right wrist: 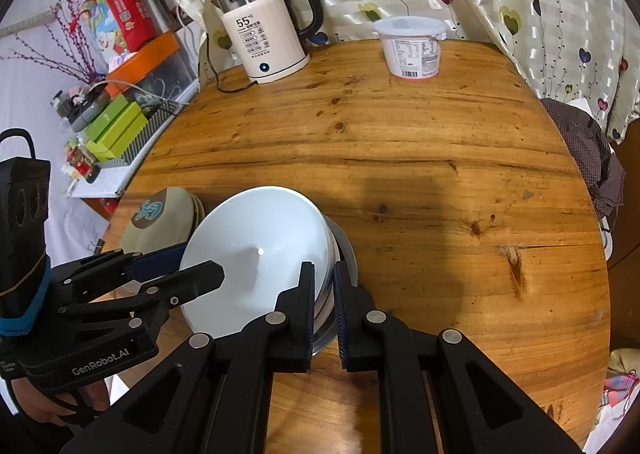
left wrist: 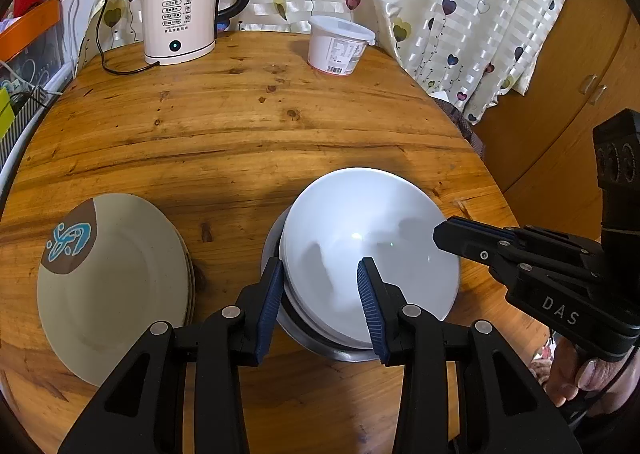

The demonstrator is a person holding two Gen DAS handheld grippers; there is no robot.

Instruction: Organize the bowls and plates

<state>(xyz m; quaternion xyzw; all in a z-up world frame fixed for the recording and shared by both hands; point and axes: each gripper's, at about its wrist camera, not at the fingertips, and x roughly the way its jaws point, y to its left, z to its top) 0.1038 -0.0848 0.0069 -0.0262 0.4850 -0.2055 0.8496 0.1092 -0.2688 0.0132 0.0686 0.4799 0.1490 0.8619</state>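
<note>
The white bowl [left wrist: 370, 250] sits nested atop a steel bowl [right wrist: 343, 250] at lower centre, on the counter [left wrist: 248, 126]. The right claw [right wrist: 322, 308] pinches its right-hand rim narrowly; the left claw [left wrist: 320, 294] (half open) straddles the near rim, gripping nothing.

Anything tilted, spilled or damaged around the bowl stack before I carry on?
The top white bowl looks askew: it sits tilted in the stack over the metal bowl, not nested level. The right gripper is shut on the stack's rim; the left gripper's fingers straddle the opposite rim. I see no spill or damage.
</note>
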